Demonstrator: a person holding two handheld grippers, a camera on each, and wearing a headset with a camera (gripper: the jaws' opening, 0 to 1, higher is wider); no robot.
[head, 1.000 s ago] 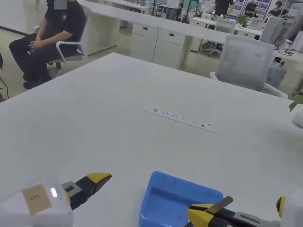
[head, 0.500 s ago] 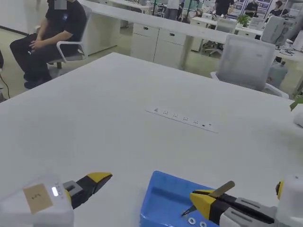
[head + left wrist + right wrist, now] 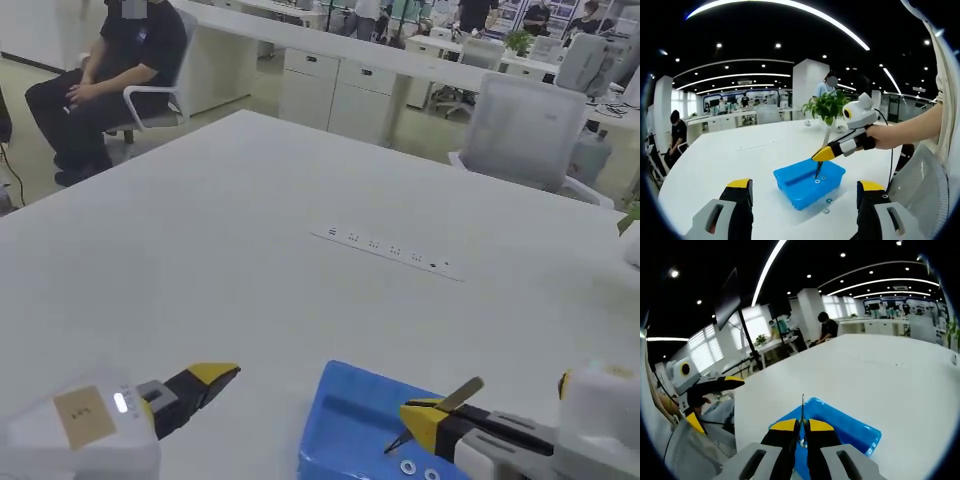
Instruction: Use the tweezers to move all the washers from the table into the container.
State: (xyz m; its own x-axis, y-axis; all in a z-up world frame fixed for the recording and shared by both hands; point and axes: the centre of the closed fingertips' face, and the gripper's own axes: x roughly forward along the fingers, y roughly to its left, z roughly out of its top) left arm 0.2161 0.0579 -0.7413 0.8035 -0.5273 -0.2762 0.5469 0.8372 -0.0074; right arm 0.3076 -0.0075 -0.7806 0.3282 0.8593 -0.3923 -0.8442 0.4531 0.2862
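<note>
Left gripper view shows the right gripper (image 3: 826, 153) closed tight on the tweezers (image 3: 817, 169). Their tip points down inside the blue container (image 3: 792, 186), very near to two washers (image 3: 818, 181) that lie on its floor. Two loose washers (image 3: 829, 201) lie on the white table (image 3: 715, 160), just beside the container's wall. The left gripper (image 3: 805, 185) has its jaws wide apart and holds nothing, near the container.

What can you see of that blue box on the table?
The box is a shallow, open-topped rectangular tray, bright blue and plastic-looking, sitting flat on the white table. Small washers lie inside, and two more lie on the table beside it. Tweezers, held by the right gripper, point down into it.
</note>
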